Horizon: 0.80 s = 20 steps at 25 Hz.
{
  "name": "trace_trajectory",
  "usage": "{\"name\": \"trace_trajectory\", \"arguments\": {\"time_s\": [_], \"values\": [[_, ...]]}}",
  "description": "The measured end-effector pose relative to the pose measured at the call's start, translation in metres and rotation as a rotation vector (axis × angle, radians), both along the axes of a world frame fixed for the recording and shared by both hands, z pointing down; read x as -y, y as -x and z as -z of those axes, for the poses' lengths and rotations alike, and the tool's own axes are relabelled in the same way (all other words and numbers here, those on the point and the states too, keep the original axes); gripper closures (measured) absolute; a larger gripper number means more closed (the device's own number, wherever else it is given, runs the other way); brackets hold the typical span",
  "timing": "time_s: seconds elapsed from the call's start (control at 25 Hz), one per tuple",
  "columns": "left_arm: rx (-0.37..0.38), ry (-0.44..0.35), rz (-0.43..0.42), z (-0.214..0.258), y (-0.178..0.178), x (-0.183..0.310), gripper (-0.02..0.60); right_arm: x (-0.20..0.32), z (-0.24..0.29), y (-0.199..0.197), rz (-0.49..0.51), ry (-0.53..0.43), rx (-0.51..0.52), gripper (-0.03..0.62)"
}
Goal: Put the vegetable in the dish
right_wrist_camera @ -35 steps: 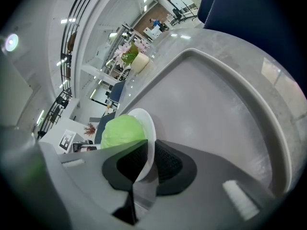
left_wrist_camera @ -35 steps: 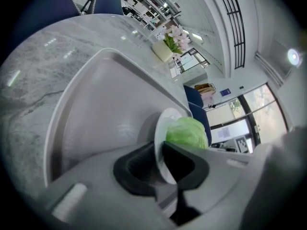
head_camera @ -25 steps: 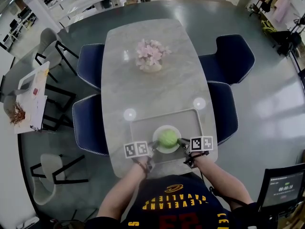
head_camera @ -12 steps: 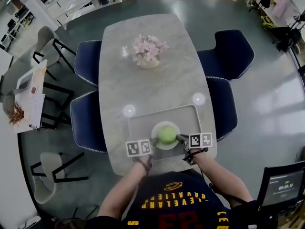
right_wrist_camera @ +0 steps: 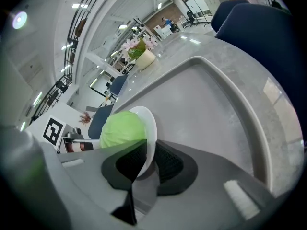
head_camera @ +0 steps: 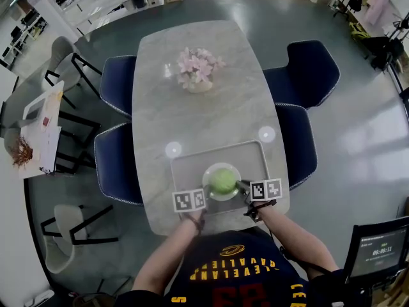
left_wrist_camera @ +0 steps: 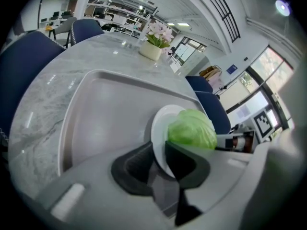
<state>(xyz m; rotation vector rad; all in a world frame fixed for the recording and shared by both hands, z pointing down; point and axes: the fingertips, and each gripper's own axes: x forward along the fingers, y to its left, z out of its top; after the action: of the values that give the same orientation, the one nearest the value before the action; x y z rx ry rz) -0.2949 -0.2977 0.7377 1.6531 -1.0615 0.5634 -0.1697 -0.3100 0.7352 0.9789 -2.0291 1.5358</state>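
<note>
A green cabbage lies in a white dish on the grey tray at the near end of the table. My left gripper is shut on the dish's left rim, and my right gripper is shut on its right rim. In the left gripper view the dish rim sits between the dark jaws of the left gripper, with the cabbage just beyond. The right gripper view shows the right gripper pinching the dish edge beside the cabbage.
A pot of pink flowers stands at the middle of the marble table. Blue chairs flank both long sides. The tray has a raised rim. The table's near edge runs close behind the grippers.
Both grippers have edged slightly inward against the dish. The dish and the cabbage keep their place on the tray.
</note>
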Motion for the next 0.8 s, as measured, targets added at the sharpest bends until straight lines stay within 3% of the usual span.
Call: {"name": "trace_trajectory", "arguments": {"time_s": [0.24,0.52,0.8], "values": [[0.040,-0.021,-0.015,0.003,-0.001,-0.004,0.497,-0.004,0.004,-0.001,0.066,-0.062,-0.066,0.523],[0.139,-0.067,-0.103,0.006,0.003,-0.007,0.482,-0.005,0.005,0.001,0.119,-0.115,-0.136,0.513],[0.125,-0.085,-0.081,0.014,0.009,-0.008,0.494,-0.007,0.009,-0.001,0.134,-0.168,-0.192,0.517]]}}
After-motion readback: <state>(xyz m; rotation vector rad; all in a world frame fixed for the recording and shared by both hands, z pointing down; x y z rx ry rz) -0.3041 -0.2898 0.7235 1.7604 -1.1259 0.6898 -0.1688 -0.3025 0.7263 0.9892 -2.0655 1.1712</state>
